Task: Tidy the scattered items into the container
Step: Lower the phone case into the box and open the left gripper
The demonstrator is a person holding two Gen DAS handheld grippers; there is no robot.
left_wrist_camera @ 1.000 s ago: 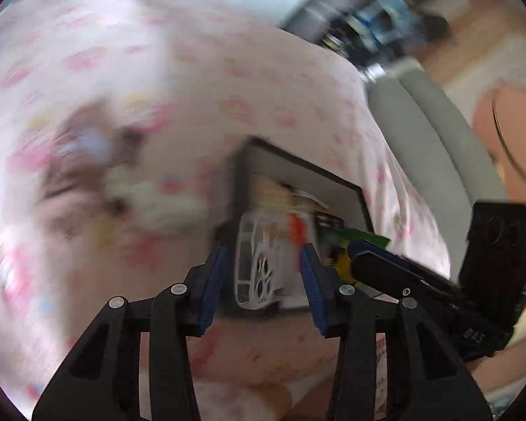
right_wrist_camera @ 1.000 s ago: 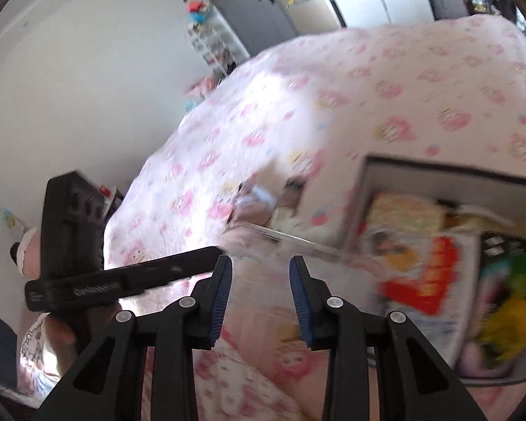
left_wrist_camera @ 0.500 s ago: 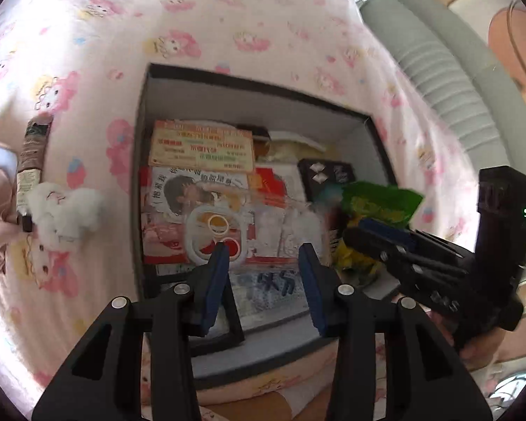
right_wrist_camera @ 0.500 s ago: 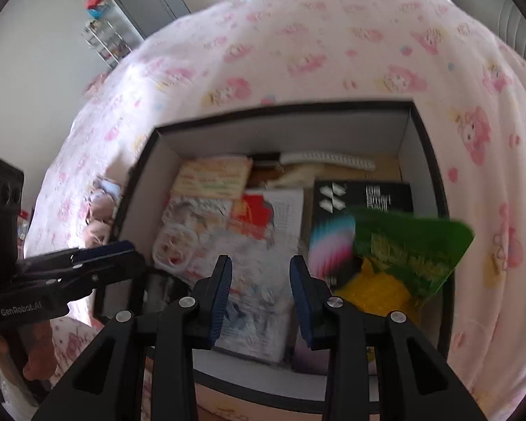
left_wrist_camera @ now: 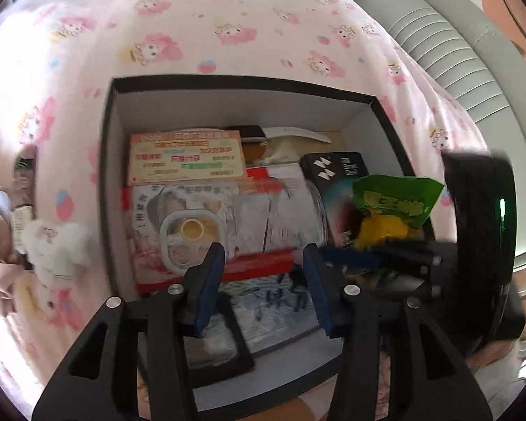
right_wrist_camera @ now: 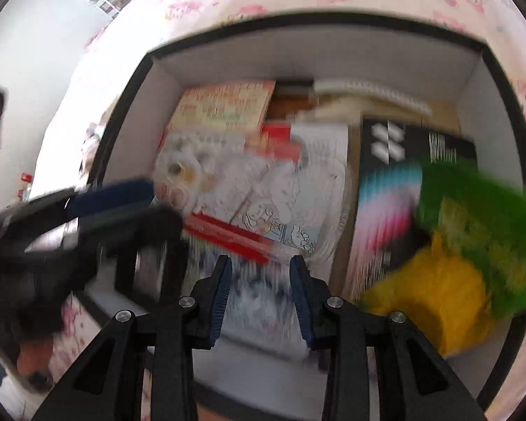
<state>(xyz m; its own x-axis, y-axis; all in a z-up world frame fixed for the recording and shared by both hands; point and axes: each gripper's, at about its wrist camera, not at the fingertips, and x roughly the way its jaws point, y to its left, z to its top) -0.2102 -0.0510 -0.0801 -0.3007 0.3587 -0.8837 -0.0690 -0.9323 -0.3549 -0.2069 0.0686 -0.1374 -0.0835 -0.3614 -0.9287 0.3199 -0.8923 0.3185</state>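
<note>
Both grippers have dropped closer over the box (left_wrist_camera: 228, 82) since half a second ago, so its inside now fills each view.

Beneath it spreads a soft pink bedsheet (left_wrist_camera: 235, 17) printed with cartoon characters. The box is a rigid rectangle with black rims and pale grey walls. Inside it, flat against the left wall, lies a glossy red-and-white printed packet (left_wrist_camera: 207, 217) with an orange card (left_wrist_camera: 187, 156) at its far end. Toward the right wall sits a black carton (left_wrist_camera: 336, 170), and over its near end a crinkled green bag (left_wrist_camera: 396, 200) with something yellow below. A clear, rounded plastic piece (left_wrist_camera: 287, 217) lies in the middle.

Outside the left wall, on the sheet, a fluffy white plush (left_wrist_camera: 58, 247) lies scattered.

Over the near part of the box, the left gripper (left_wrist_camera: 264, 277) is opening, its ribbed blue pads pressing on nothing. The right gripper (right_wrist_camera: 261, 293) is parted over blurred packets, gripping nothing.
</note>
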